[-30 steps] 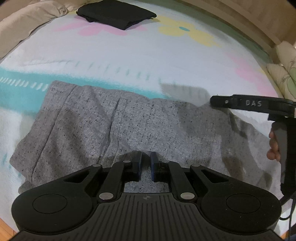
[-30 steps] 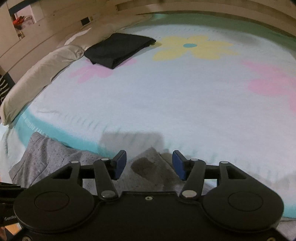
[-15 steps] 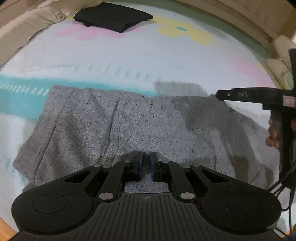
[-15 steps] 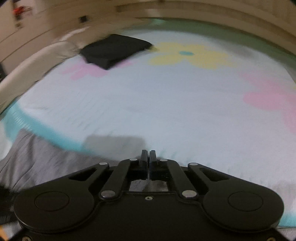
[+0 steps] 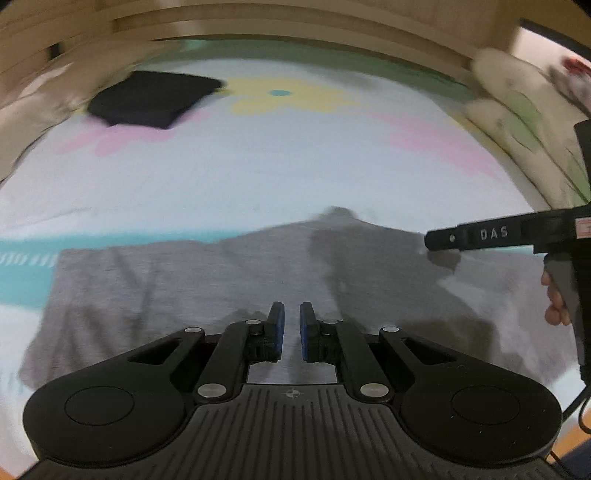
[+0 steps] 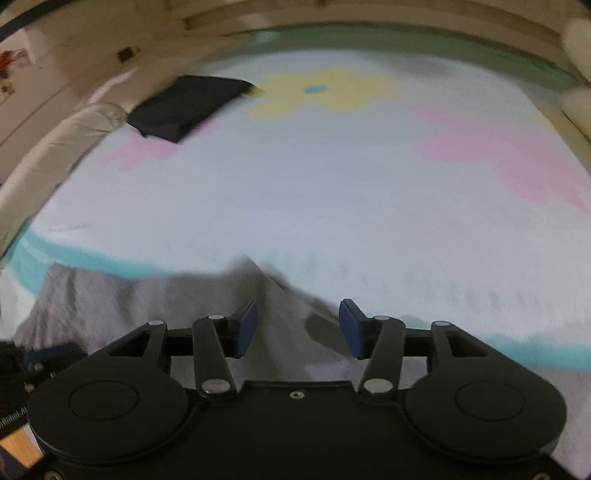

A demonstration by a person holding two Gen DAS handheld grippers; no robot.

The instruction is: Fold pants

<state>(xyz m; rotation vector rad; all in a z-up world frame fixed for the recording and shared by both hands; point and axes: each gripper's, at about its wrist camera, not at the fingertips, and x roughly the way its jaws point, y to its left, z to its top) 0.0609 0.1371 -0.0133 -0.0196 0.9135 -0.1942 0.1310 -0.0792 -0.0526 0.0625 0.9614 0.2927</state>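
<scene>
Grey speckled pants (image 5: 184, 280) lie spread across the near part of a flowered bed sheet (image 5: 295, 177). My left gripper (image 5: 289, 314) hovers over their near middle, its blue pads shut to a narrow slit with nothing visibly pinched. In the right wrist view the pants (image 6: 129, 295) end in a raised point just ahead of my right gripper (image 6: 297, 317). Its jaws are opening, and the cloth lies under and between them without being pressed. The left wrist view shows the right gripper (image 5: 443, 238) side-on at the pants' far right edge, with a hand (image 5: 554, 299) on its grip.
A folded black garment (image 5: 151, 98) lies far back on the left of the bed. Pale pillows (image 5: 517, 122) lean at the right edge, and a long beige pillow (image 6: 55, 147) runs along the left. A wooden frame (image 5: 295, 22) bounds the far side.
The right gripper closed on the pants' edge half a second ago and has since opened again. Both views have tipped up and shifted, and the cloth edge now peaks ahead of the right gripper.
</scene>
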